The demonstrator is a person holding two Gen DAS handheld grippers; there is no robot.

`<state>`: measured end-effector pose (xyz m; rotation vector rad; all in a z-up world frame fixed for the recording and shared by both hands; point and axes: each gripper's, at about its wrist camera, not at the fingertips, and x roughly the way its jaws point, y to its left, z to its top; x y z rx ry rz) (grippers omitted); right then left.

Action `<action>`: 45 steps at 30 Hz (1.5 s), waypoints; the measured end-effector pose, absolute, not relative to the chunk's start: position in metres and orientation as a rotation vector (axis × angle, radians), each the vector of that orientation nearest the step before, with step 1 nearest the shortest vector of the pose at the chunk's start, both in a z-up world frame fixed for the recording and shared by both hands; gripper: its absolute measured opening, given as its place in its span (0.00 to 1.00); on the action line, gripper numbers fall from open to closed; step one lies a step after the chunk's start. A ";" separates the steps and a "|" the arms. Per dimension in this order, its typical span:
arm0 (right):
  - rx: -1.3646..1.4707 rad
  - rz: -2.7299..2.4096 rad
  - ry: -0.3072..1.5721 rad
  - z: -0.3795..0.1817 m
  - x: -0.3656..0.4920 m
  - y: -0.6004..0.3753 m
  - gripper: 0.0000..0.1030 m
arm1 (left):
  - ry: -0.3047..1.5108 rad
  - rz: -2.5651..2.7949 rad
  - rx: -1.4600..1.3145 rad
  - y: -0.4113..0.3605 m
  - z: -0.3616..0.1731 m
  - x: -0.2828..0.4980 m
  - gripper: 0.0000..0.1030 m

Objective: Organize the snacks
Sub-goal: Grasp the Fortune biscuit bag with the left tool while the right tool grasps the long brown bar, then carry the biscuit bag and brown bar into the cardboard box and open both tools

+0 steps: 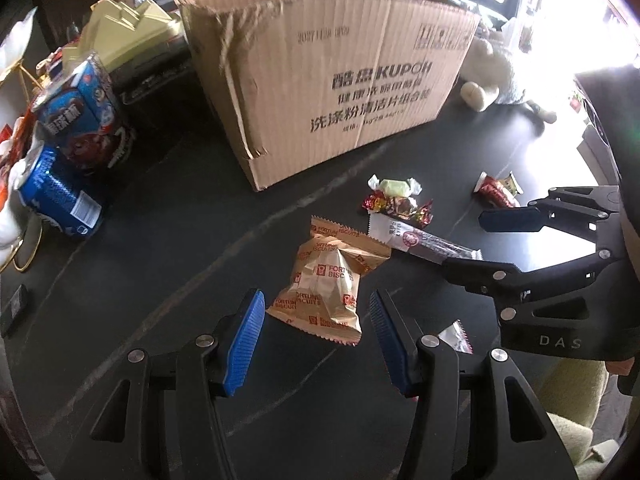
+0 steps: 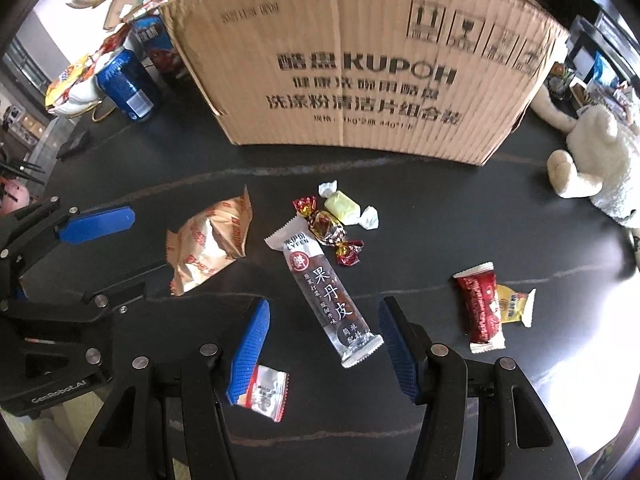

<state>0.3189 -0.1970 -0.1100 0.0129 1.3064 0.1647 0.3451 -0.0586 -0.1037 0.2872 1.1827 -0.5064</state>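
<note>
A tan fortune biscuit packet [image 1: 330,286] lies on the dark table [image 1: 168,216], between the open jaws of my left gripper [image 1: 318,318]; it also shows in the right wrist view [image 2: 210,246]. My right gripper [image 2: 324,328] is open around the near end of a long clear fruit-leather bar [image 2: 326,292], also in the left wrist view [image 1: 420,240]. A yellow candy [image 2: 344,208] and a red-gold candy [image 2: 328,230] lie beyond it. A cardboard box [image 2: 360,60] stands open-topped behind the snacks, also in the left wrist view [image 1: 332,76].
A red packet [image 2: 480,308] and a small yellow packet [image 2: 512,304] lie at the right. A small white-red sachet [image 2: 266,392] lies under my right gripper's left finger. A blue can [image 1: 56,196], a blue snack box [image 1: 82,112] and a plush toy [image 2: 600,168] flank the box.
</note>
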 end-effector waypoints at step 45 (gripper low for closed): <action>0.029 0.201 1.296 -0.125 0.325 -0.178 0.24 | 1.209 -0.433 0.143 -0.050 -0.119 0.345 0.36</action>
